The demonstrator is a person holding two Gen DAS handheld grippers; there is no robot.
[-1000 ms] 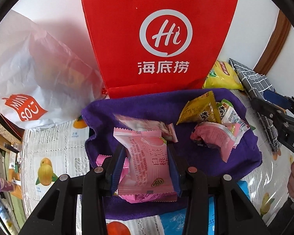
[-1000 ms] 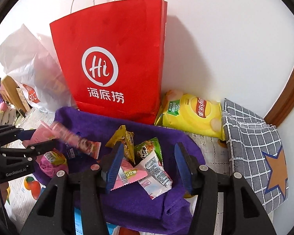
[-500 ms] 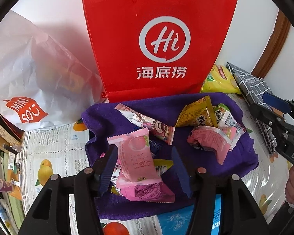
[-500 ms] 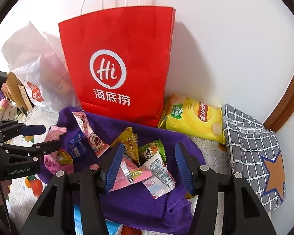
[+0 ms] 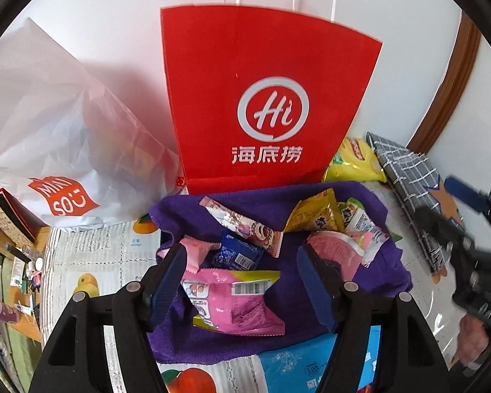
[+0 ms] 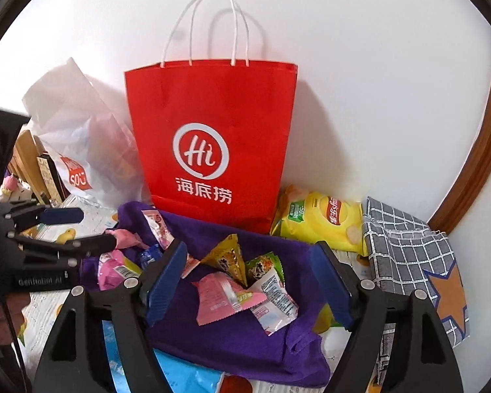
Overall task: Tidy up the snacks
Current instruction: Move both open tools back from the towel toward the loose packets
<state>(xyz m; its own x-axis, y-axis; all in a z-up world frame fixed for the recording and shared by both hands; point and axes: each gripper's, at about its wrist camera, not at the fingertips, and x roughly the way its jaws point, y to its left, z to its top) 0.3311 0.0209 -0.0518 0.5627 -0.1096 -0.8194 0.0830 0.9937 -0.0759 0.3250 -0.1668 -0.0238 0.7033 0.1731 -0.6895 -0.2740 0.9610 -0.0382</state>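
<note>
Purple cloth lies under both spread, empty claws.

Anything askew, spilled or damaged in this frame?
No damage shows. The snack packets lie jumbled at odd angles on the rumpled purple towel, some overlapping. The chips bag lies off the towel beside the red bag. Both grippers are open and empty.

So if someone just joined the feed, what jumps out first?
The tall red paper bag standing against the wall, white handles up. In front of it lies a purple cloth strewn with small snack packets, and a yellow chip bag lies to the right of the red bag's base.
</note>
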